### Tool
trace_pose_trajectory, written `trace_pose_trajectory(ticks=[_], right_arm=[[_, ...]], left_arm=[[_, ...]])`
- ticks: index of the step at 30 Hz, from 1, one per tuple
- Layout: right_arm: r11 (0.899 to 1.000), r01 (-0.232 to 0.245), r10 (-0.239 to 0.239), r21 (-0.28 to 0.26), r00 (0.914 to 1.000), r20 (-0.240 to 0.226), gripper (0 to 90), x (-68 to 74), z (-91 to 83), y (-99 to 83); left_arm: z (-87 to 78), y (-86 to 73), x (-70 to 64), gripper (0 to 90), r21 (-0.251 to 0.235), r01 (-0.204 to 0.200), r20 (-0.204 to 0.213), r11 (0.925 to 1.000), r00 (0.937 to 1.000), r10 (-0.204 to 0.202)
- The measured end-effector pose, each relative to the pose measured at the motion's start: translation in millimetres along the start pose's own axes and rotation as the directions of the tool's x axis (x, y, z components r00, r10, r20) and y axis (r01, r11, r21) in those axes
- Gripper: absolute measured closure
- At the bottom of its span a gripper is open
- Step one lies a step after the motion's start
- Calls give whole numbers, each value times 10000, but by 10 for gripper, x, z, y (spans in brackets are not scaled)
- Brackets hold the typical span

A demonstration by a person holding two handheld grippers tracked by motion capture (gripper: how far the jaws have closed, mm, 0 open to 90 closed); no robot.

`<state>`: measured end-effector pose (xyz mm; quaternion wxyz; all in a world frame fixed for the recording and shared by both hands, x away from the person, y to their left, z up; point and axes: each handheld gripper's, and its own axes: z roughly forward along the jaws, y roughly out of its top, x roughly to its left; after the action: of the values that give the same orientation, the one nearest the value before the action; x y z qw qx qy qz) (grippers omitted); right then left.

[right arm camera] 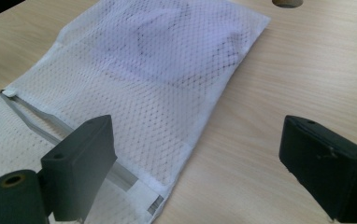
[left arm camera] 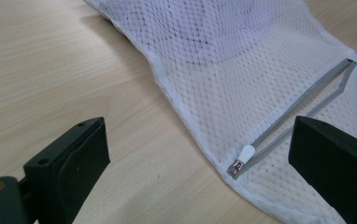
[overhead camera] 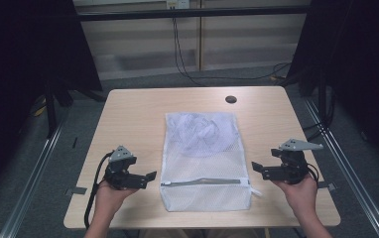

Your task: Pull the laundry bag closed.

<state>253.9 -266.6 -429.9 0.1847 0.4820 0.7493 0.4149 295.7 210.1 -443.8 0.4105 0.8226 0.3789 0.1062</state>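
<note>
One mesh bag (overhead camera: 205,163) — two grippers, left gripper (overhead camera: 149,177), right gripper (overhead camera: 256,169).

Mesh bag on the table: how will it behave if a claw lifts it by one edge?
The mesh bag is likely floppy: thin netting lying flat, so it should drape and sag. Probably light, though the bundled cloth inside may slide toward the low end. The zipper looks partly open; contents could slip out.

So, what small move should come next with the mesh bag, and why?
Probably bring the left hand-held gripper to the white zipper pull and close on it. The mesh bag lies flat with something white inside, its zipper looks partly open, the pull sits at the left end, and both hand-held grippers are open and apart from the bag.
</note>
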Motion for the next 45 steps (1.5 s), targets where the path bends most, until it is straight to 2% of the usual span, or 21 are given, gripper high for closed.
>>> trace_pose_trajectory(ticks=[10,13,22,27,34,37,40,45], right_arm=[[9999,113,-113,117,9999,-14,102,86,37,19],[9999,69,-67,86,9998,-185,102,144,47,25],[9988,390,-373,283,9976,-582,102,329,126,81],[9980,445,-397,455,9942,-1000,106,494,258,137],[9954,652,-556,705,9900,-1300,106,670,428,181],[9951,643,-538,755,9896,-1337,107,723,467,198],[9931,617,-457,993,9866,-1564,118,821,551,221],[9905,705,-489,1177,9829,-1777,118,927,647,240]], left_arm=[[-13,-5,23,52,-67,191,108,9998,9998,-191],[-4,3,29,52,-75,309,80,9995,9995,-309],[7,-11,13,52,89,302,203,9995,9993,-304],[3,-26,8,52,17,396,262,9992,9989,-396],[21,-61,3,53,185,320,292,9993,9990,-325],[24,-65,2,53,200,336,366,9992,9987,-343],[11,-66,11,53,162,376,440,9992,9983,-382],[-2,-90,22,53,137,432,390,9990,9983,-437]])
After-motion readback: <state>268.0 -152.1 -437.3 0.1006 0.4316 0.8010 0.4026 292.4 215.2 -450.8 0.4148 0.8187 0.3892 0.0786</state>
